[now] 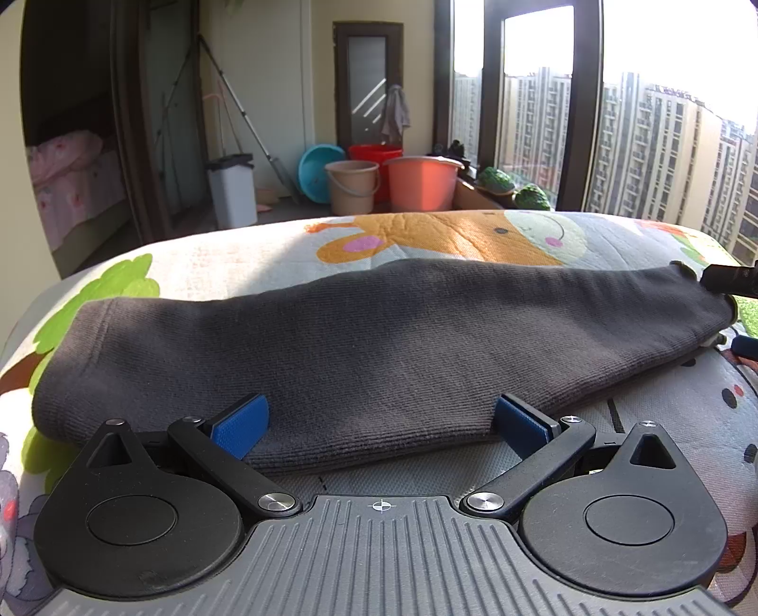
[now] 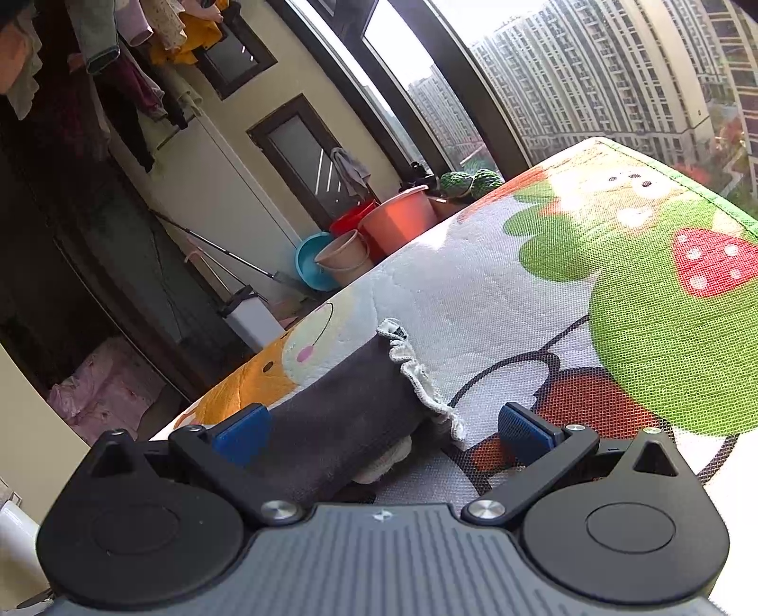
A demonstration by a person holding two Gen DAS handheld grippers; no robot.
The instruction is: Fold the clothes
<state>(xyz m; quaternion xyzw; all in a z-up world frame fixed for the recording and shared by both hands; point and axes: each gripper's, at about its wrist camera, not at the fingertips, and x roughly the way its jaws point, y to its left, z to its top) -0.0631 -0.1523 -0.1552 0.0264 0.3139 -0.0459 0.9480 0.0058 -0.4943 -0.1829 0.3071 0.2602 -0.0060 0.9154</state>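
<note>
Garment: dark grey knit (image 1: pixel 360 341) lies folded lengthwise on the cartoon mat (image 1: pixel 227 265), running 9 to 3 o'clock.
Left gripper (image 1: pixel 381 419): released; I see near hem between spread pads.
Right gripper (image 2: pixel 383 426): released, straddling frilled white end (image 2: pixel 417 374).
Risk: I judge pinching one layer would undo the fold.
Surroundings: buckets (image 1: pixel 421 182) at 12 o'clock, well apart; nothing obstructs.

A home's enclosed balcony: wash buckets (image 1: pixel 421 182), a mop (image 1: pixel 246 123), hanging laundry (image 2: pixel 142 28), high-rise windows (image 1: pixel 535 95).
</note>
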